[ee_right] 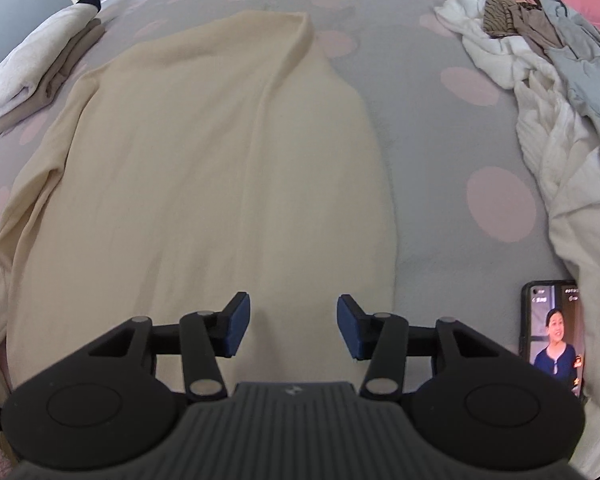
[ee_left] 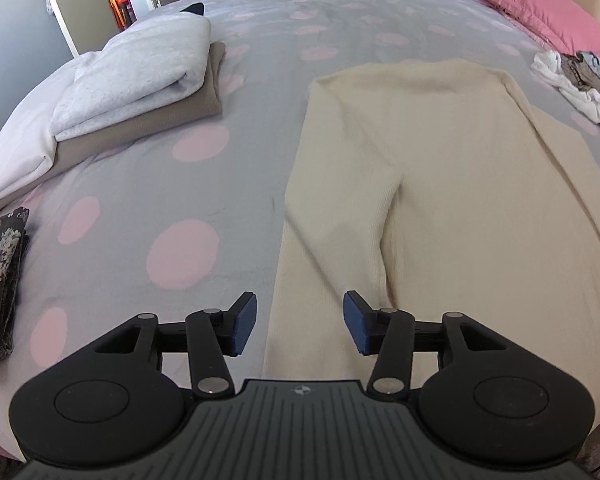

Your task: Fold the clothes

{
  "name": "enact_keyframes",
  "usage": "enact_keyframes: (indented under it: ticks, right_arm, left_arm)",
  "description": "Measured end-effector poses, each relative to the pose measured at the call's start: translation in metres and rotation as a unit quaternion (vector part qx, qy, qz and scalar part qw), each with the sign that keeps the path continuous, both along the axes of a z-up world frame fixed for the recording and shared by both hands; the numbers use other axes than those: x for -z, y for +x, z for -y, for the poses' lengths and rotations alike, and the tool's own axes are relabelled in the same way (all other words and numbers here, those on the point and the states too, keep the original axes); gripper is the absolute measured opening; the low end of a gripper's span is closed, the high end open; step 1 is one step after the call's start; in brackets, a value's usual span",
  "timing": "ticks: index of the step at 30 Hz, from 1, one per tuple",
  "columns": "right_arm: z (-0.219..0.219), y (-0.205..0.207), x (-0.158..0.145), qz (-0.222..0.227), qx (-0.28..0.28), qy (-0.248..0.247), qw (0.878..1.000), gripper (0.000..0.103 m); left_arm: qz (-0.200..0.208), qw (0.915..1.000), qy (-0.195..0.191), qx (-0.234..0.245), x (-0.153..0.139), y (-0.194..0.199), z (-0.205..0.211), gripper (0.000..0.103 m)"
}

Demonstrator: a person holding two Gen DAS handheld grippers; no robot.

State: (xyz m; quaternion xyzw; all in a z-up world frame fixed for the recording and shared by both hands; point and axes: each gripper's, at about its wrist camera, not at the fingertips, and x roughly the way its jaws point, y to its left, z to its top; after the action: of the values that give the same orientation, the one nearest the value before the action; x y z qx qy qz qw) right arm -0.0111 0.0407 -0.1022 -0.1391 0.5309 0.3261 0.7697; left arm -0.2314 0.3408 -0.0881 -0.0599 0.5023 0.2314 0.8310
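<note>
A cream knit garment (ee_left: 432, 184) lies spread flat on the grey bed cover with pink dots (ee_left: 148, 200); it also fills the middle of the right wrist view (ee_right: 204, 168). My left gripper (ee_left: 300, 326) is open and empty, hovering over the garment's near left edge. My right gripper (ee_right: 294, 326) is open and empty, hovering over the garment's near right part. Neither gripper touches the cloth.
A folded stack, light grey on taupe (ee_left: 140, 84), lies at the left, with a dark floral folded item (ee_left: 0, 280) near the bed's edge. A heap of unfolded clothes (ee_right: 548, 92) lies at the right. A phone (ee_right: 552, 332) rests beside it. A pink pillow (ee_left: 540, 8) is far right.
</note>
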Motion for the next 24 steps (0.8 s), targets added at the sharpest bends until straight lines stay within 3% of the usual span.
enact_keyframes:
  ticks: [4,8,9,11,16,24]
  right_arm:
    - [-0.010,-0.035,0.006,0.019,-0.004,-0.012,1.000,0.052]
    - [-0.023,-0.061,0.019,0.072,-0.019,-0.057,0.996,0.051]
    - [-0.025,-0.063,0.021,0.085,-0.026,-0.068,0.994,0.049]
    - [-0.026,-0.065,0.022,0.106,-0.034,-0.081,0.990,0.031]
    - [-0.016,-0.051,0.010,0.079,-0.005,-0.059,0.995,0.004]
    - [0.011,-0.010,-0.033,0.025,0.045,-0.045,0.998,0.003]
  left_arm:
    - [-0.038,0.9990,-0.018,-0.010,0.017,-0.004,-0.001,0.050]
    - [-0.061,0.9976,-0.032,-0.006,0.029,-0.006,0.002,0.048]
    - [-0.065,0.9974,-0.032,-0.002,0.030,-0.006,0.003,0.046]
    - [-0.070,0.9969,-0.034,0.003,0.032,-0.005,0.006,0.033]
    - [-0.071,0.9962,-0.051,0.006,0.033,-0.004,0.007,0.013]
    - [-0.085,0.9953,-0.047,0.011,0.039,0.004,0.007,0.013]
